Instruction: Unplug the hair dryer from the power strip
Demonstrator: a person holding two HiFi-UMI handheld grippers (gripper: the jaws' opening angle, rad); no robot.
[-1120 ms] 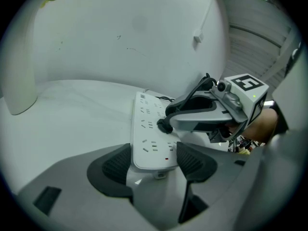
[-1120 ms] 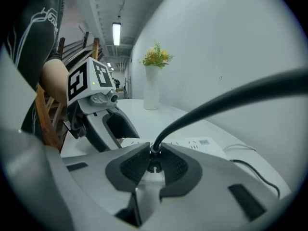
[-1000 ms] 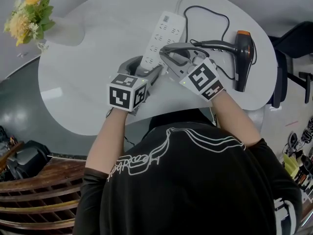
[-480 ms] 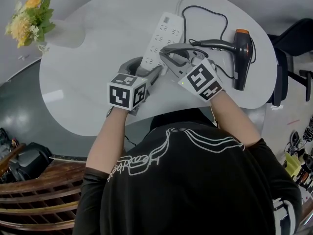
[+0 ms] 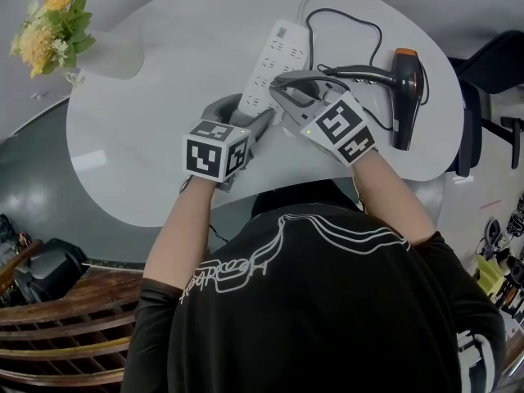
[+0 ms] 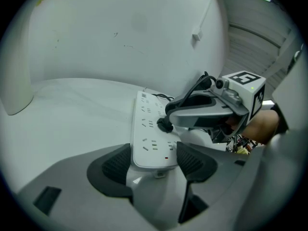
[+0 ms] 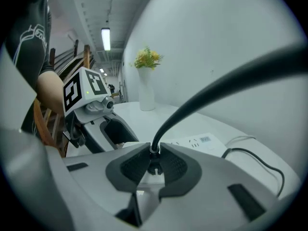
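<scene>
Head view:
- Round white table (image 5: 139, 137).
- Power strip (image 5: 278, 51) lies lengthwise near table centre.
- Hair dryer (image 5: 407, 97) lies on its side at the right edge, well apart from the strip. Its black cord (image 5: 360, 23) loops back toward the strip.
- L gripper (image 5: 248, 111) sits at the strip's near end. R gripper (image 5: 280, 87) comes in from the right, over the strip's mid part.
- Vase (image 5: 110, 56) w/ yellow flowers (image 5: 45, 27) at far left of table.

Left gripper view:
- Jaws part-open and straddling the strip's near end, one ribbed pad (image 6: 115, 165) on each long side, about touching.
- Black plug (image 6: 165, 125) sits in a socket on the strip's face, further along.
- R gripper's jaw tips are right at the plug.

Right gripper view:
- Jaws narrow, pinched on the plug from both sides.
- Cord rises out of the plug and arcs up to the right.
- White strip shows under and behind the jaws.
- L gripper is close by on the left; vase stands beyond it.
</scene>
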